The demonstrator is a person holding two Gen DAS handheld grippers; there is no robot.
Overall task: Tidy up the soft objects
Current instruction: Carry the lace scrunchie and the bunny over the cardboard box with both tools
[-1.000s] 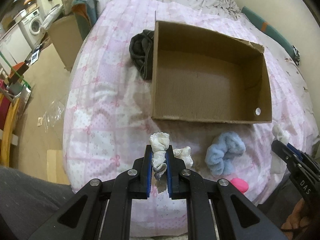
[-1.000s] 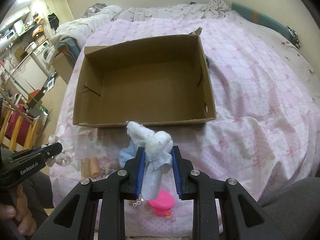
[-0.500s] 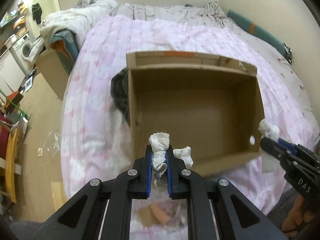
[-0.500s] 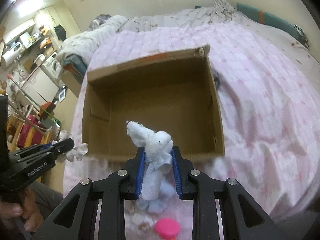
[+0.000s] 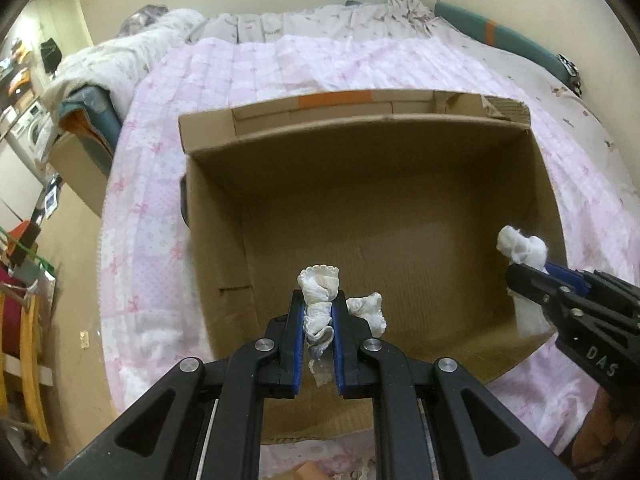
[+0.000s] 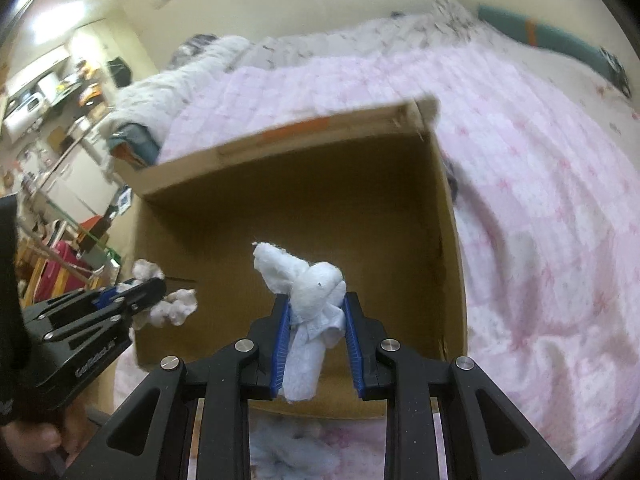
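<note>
The cardboard box (image 5: 400, 216) lies open on the bed's pink quilt (image 5: 248, 80), directly ahead of and below both tools, and nothing shows on its floor. The left tool (image 5: 319, 320) is pinching a white frilly cloth (image 5: 320, 292), which bunches up between the blue pads and pokes out past the tips, with a loose lobe spilling to that tool's right. The right tool (image 6: 314, 320) is pinching a pale blue-white stuffed toy (image 6: 312, 292), gripped round its middle so its long axis runs along the tool's fingers, head forward and the lower body hanging back toward the handle.

Both bundles appear to hang over the near part of the box, just past its near wall. The left tool sits toward the box's left half, the right tool toward its right half; neither looks clearly nearer to the box floor.

What the coming move turns on, I'd say, is that the box floor lies straight beneath each tool's tips, so a simple release should drop each piece in. The frilly cloth may cling to the pads.
</note>
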